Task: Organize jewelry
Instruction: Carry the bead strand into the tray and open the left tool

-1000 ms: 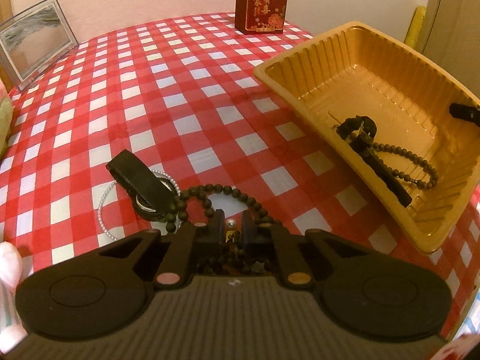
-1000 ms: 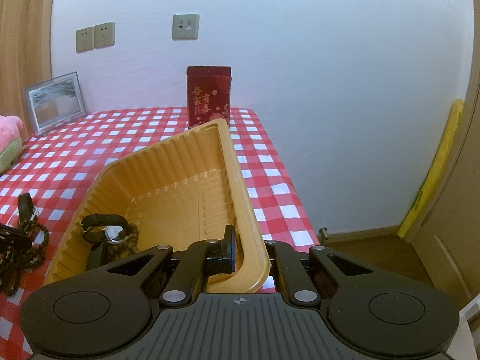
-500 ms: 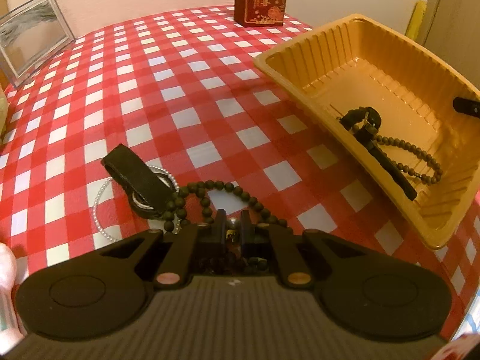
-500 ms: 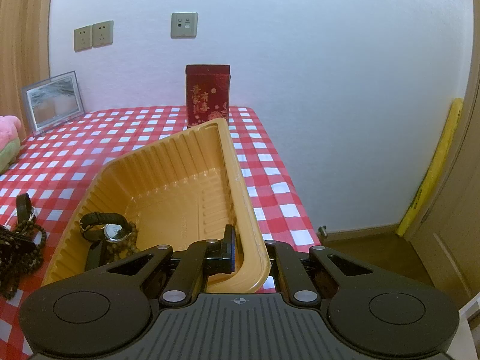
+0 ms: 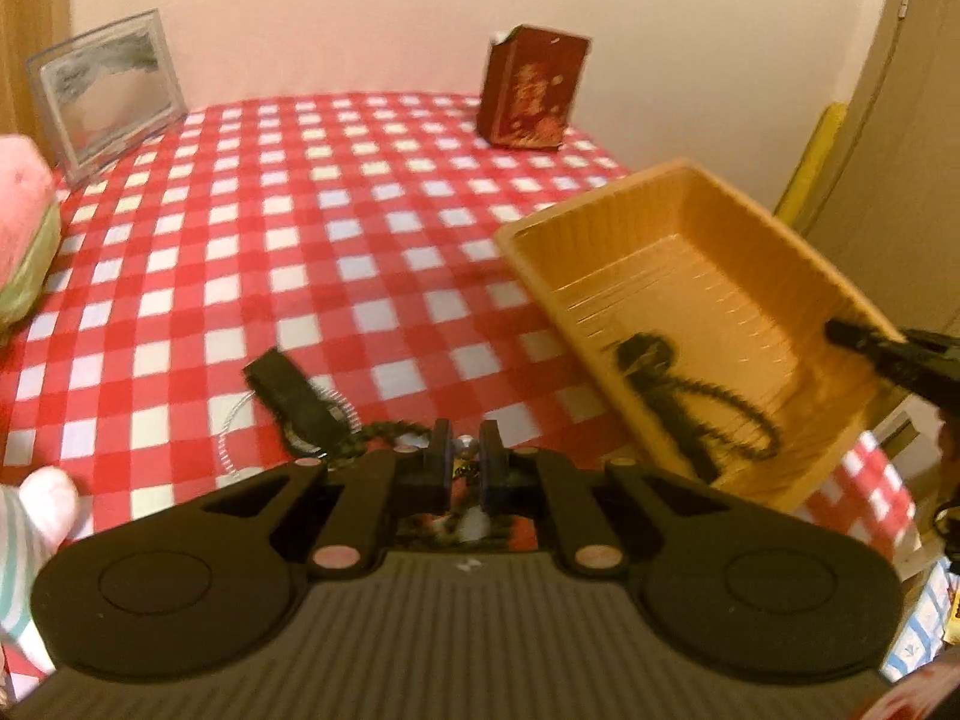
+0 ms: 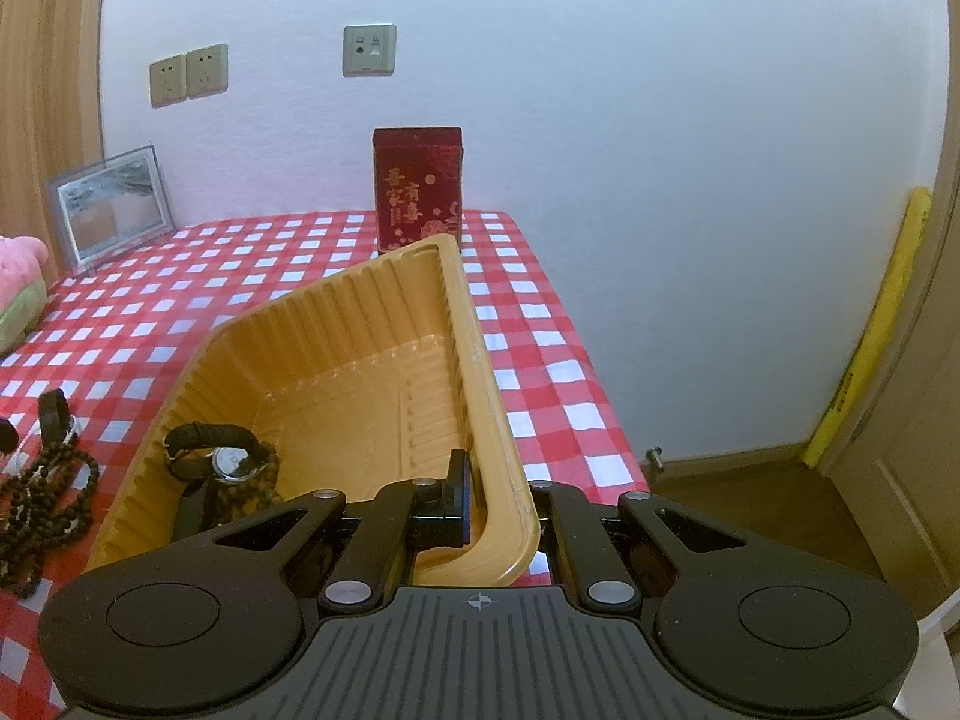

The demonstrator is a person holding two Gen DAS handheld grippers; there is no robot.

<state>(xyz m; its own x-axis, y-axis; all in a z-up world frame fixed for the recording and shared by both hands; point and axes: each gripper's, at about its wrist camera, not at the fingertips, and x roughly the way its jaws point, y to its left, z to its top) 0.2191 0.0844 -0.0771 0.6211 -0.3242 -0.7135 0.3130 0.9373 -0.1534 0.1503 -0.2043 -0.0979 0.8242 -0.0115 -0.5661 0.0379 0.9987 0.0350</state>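
My left gripper [image 5: 465, 450] is shut on a dark bead necklace [image 5: 384, 431], pinching it at a small silver bead just above the red-checked cloth. Beside it lie a black watch strap [image 5: 294, 396] and a thin pearl bracelet [image 5: 231, 426]. The yellow tray [image 5: 690, 276] stands tilted at the right, with a black watch [image 5: 645, 354] and a bead string [image 5: 738, 402] inside. My right gripper [image 6: 498, 504] is shut on the tray [image 6: 336, 330] wall at its near corner, its outer finger hidden behind the wall. The watch [image 6: 222, 456] rests low in the tray.
A red printed box [image 5: 528, 96] stands at the table's far edge and a picture frame [image 5: 108, 90] leans at the far left. A pink plush [image 5: 24, 228] sits on the left. The table ends just right of the tray, above the floor [image 6: 750, 492].
My left gripper has risen and tipped upward, still pinching the silver bead, so more of the wall and table shows. The right gripper and the tray have not moved.
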